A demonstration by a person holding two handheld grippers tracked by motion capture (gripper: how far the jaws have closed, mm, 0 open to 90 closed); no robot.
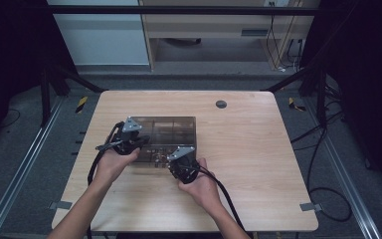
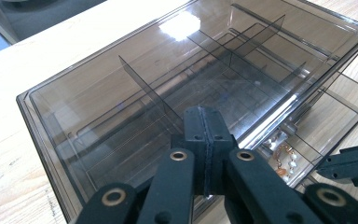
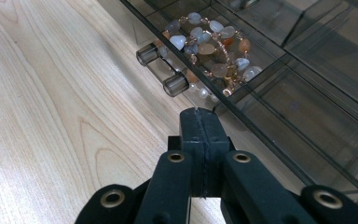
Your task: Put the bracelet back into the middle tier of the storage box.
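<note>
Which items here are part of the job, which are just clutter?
In play:
smoked clear plastic drawer box with dividers
pulled-out drawer with round handle
beaded stone bracelet in it
left tongs, shut, over the box top
right tongs, shut, by the drawer front

Lying about:
grey round table grommet

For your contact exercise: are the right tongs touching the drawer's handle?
Apart. The right gripper view shows the shut right tongs short of the handle, with bare table between.

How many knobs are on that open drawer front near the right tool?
2. Both sit side by side on the drawer front: one knob farther from the right tool, the other knob nearer it, just ahead of its shut tips. Others may be hidden.
</note>
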